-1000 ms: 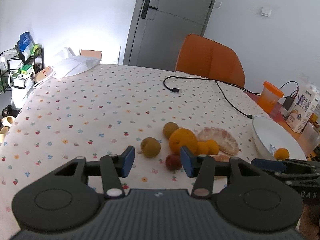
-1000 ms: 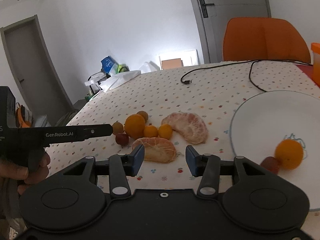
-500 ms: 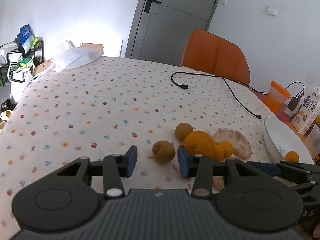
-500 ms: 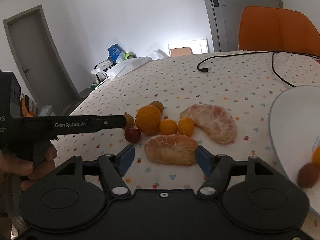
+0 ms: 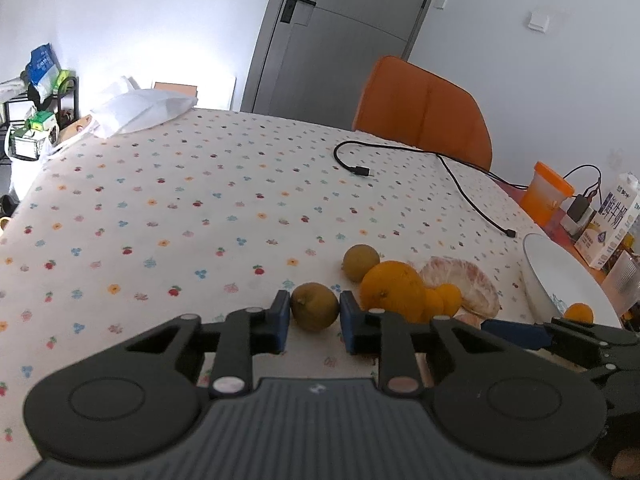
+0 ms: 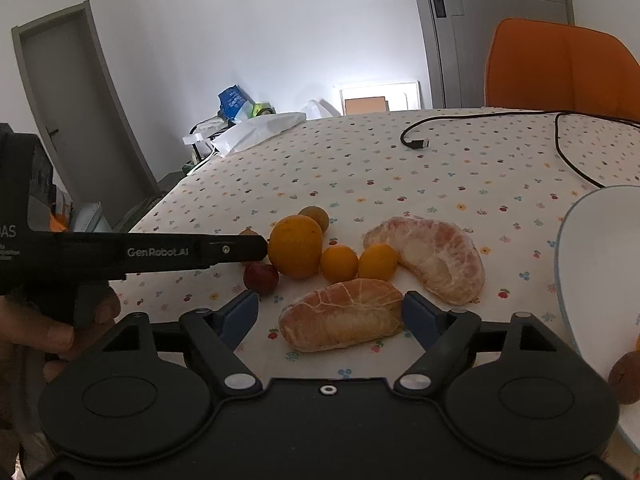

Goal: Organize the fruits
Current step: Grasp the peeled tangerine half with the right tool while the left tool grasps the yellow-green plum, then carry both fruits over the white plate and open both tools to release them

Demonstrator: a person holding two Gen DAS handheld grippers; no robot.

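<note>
My left tool (image 5: 314, 317) is clamped on a small brown-green fruit (image 5: 314, 306) that sits on the counter (image 5: 180, 216) under its flower-dotted cloth, both blue pads pressed against the fruit's sides. Just right of that tool lies a big orange (image 5: 393, 290), with a second brown-green fruit (image 5: 361, 262) just beyond it and two small tangerines (image 5: 447, 299) tucked against the orange's right side. A peeled pomelo wedge (image 5: 466, 280) lies behind them.

My right tool (image 6: 330, 314) stands apart, its jaws having just been opening, and a peeled citrus half (image 6: 342, 315) lies on the counter between the two blue pads; the right pad is close against its end, the left pad clear of it. Ahead of this tool, in its own view, the pomelo wedge (image 6: 434, 258) sits just beyond and to the right, touching one of the two tangerines (image 6: 378, 262), and a small dark red fruit (image 6: 261, 278) rests ahead to the left beside the orange (image 6: 295, 246).

To the right of my right tool is a white plate (image 6: 588, 264), and a brown fruit (image 6: 626, 376) lies at its near edge. In the left view a small tangerine (image 5: 579, 314) also shows on that plate (image 5: 560, 276). My left hand (image 6: 44, 332) grips the black handle at the left edge of the right view. A black cable (image 5: 456, 176) trails across the far side of the counter, in front of an orange chair (image 5: 424, 116).
</note>
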